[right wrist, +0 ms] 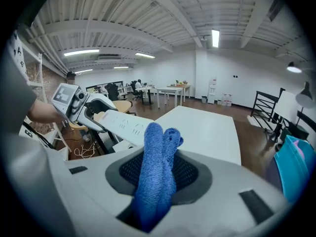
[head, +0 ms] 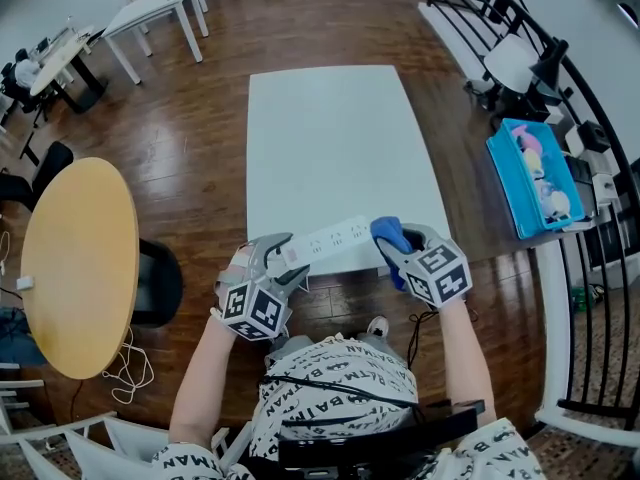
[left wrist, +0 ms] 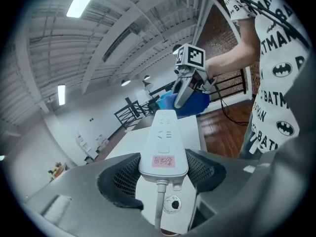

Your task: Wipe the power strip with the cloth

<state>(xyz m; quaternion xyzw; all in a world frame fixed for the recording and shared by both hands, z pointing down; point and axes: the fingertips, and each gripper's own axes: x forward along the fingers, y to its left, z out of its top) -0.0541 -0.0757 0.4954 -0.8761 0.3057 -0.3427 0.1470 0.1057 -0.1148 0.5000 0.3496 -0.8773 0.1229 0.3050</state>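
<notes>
Wiping step, lower centre: fingers of the left gripper point(head: 283, 260) clamp the cable end of the power strip point(head: 335, 241) over the worktop point(head: 340, 138) edge; the right gripper point(head: 400, 255) pinches the blue cloth point(head: 390, 232) at its far end, next to be drawn along the sockets.

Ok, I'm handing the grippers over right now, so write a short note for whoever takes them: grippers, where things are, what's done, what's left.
Left gripper: shut on the strip at its cord end, holding it up over the near edge of the table.
Right gripper: shut on the cloth, which is bunched between its fingers.
Position: the cloth is at the strip's far end; I can't tell whether they touch.
Done: both things are picked up and brought together.
Left: wipe the cloth along the strip. How much has been wiped can't be told.
</notes>
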